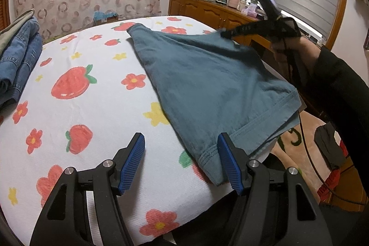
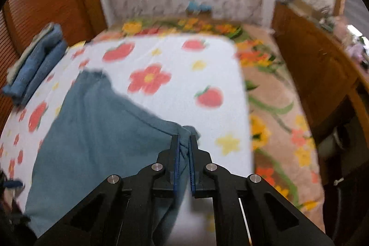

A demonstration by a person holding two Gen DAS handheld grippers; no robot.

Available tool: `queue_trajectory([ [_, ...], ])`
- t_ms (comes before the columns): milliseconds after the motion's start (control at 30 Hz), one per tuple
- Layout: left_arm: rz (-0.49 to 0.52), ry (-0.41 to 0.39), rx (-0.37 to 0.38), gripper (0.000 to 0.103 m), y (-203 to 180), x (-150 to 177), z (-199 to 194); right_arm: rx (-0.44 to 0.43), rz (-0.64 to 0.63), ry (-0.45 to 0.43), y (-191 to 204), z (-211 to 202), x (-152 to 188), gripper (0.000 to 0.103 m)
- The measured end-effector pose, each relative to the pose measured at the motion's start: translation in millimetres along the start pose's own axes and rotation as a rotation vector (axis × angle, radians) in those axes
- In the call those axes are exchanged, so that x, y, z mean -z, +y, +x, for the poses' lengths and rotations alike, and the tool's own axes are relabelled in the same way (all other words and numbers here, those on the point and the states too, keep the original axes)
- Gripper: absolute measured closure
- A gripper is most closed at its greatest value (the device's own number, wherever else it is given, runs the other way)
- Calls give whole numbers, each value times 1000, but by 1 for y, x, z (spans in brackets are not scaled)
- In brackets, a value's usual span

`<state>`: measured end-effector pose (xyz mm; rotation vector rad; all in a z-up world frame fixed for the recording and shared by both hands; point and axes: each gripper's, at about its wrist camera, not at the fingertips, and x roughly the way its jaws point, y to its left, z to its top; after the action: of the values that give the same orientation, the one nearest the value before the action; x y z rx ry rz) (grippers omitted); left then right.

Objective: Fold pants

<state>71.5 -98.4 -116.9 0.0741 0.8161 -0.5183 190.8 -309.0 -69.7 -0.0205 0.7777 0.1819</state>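
The teal pants (image 1: 207, 84) lie on the right part of a worktop under a white cloth (image 1: 92, 107) printed with strawberries and flowers, one hemmed edge hanging a little over the near right side. The left gripper (image 1: 182, 160) hovers low at the near edge with its jaws spread; the blue pad of its right finger (image 1: 228, 167) sits over a hemmed corner of the pants, and nothing is pinched between the pads. The right gripper (image 2: 183, 142) has its jaws pressed together on a bunched fold at the pants' far right edge, lifting that edge off the cloth. From the left wrist view this gripper (image 1: 223, 34) appears blurred, held by a hand (image 1: 297, 50) in a dark sleeve. A folded stack of denim (image 1: 18, 61) rests at the worktop's left side, well apart from the pants
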Motion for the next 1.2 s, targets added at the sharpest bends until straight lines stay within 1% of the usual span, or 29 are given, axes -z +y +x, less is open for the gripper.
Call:
queue_trajectory([
  [67,1,6,-1,37,0,0,2,34,36,-48,-5,-8,-4,96],
  [100,1,9,-1,37,0,0,3,49,41,-54,-5,-10,-4,96],
  [133,1,11,-1,37,0,0,3,56,49,-49,-6,-9,-4,96],
  [167,1,12,0,37,1,0,3,52,58,-37,-8,-8,-4,93],
  [200,0,12,1,37,2,-1,3,58,58,-26,-8,-7,-4,88],
  [267,1,12,0,36,2,-1,3,71,49,-20,-8,-12,1,86],
  [333,2,12,0,36,2,-1,3,57,45,-28,-4,-26,9,85],
  [367,2,12,0,36,2,-1,3,50,38,-33,-2,-33,14,81],
  [400,1,12,0,36,2,-1,3,48,29,-36,2,-41,17,75],
  [433,2,12,-1,36,2,-1,3,47,23,-41,5,-50,23,72],
  [467,3,12,-1,36,2,-1,3,38,18,-49,10,-62,34,71],
  [500,3,11,-1,36,2,0,3,25,14,-53,10,-71,37,71],
  [567,2,13,-1,36,2,0,3,1,11,-63,19,-92,59,70],
  [667,4,14,-2,36,2,0,3,-57,26,-66,28,-117,91,70],
  [767,7,16,-4,37,2,0,3,-67,13,-78,41,-134,118,70],
  [833,9,18,-6,37,2,0,3,-83,18,-70,46,-138,130,70],
  [900,11,19,-6,36,0,0,4,-94,25,-59,48,-139,137,70],
  [1000,12,20,-6,36,0,0,4,-55,24,-46,49,-137,143,70],
  [1133,11,21,-5,36,-1,-1,4,-51,38,-37,51,-130,145,71],
  [1167,12,21,-6,36,-1,-1,4,-57,40,-35,51,-129,145,76],
  [1200,13,21,-6,36,-1,-1,4,-69,44,-38,52,-130,145,92],
])
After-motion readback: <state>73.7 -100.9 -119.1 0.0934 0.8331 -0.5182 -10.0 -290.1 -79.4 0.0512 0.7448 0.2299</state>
